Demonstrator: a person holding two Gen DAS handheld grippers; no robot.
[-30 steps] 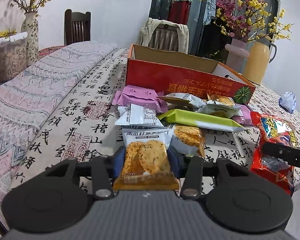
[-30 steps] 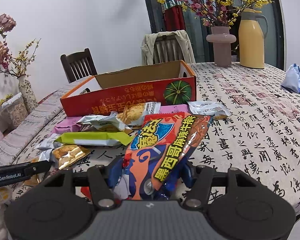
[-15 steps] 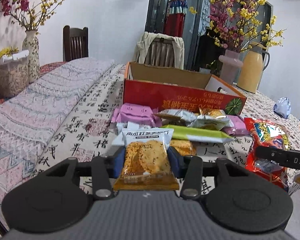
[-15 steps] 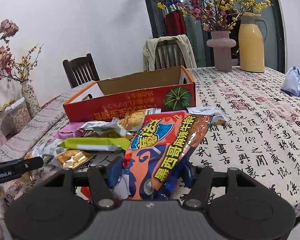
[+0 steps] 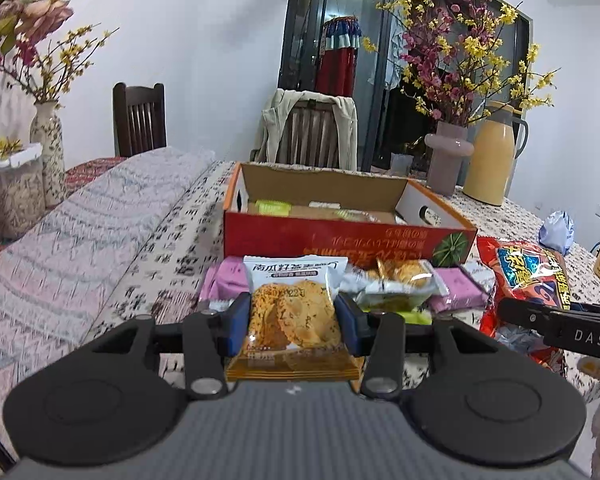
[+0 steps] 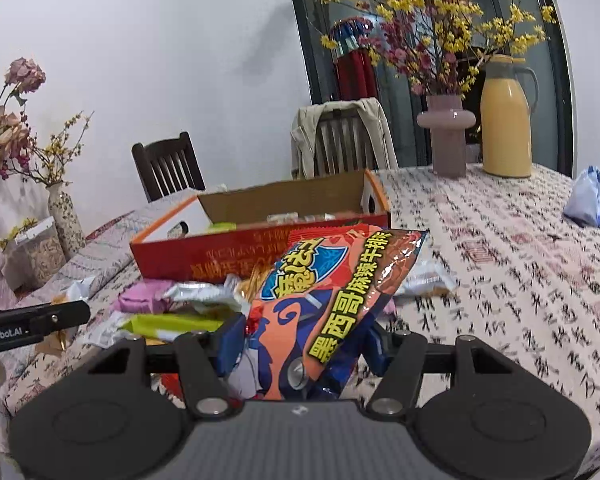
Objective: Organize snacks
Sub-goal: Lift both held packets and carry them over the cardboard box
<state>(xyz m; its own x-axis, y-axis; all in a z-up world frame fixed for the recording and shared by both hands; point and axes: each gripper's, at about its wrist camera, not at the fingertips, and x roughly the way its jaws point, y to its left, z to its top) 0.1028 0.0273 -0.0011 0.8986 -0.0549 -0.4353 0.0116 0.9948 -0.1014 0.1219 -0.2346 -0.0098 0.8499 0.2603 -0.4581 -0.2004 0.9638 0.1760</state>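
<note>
1. While clamped at lower centre, the left claw (image 5: 293,322) grips a cracker packet (image 5: 293,312).
2. Likewise, the right claw (image 6: 305,344) pinches a red snack bag (image 6: 328,300).
3. Behind lie loose snacks (image 5: 396,284), then the red box (image 5: 340,236) on the table (image 6: 500,264).

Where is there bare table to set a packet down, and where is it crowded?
Free: the cloth right of the box, out to the blue bag and back to the vase and jug; also the striped cloth left of the box. Crowded: the snack pile against the box front.
</note>
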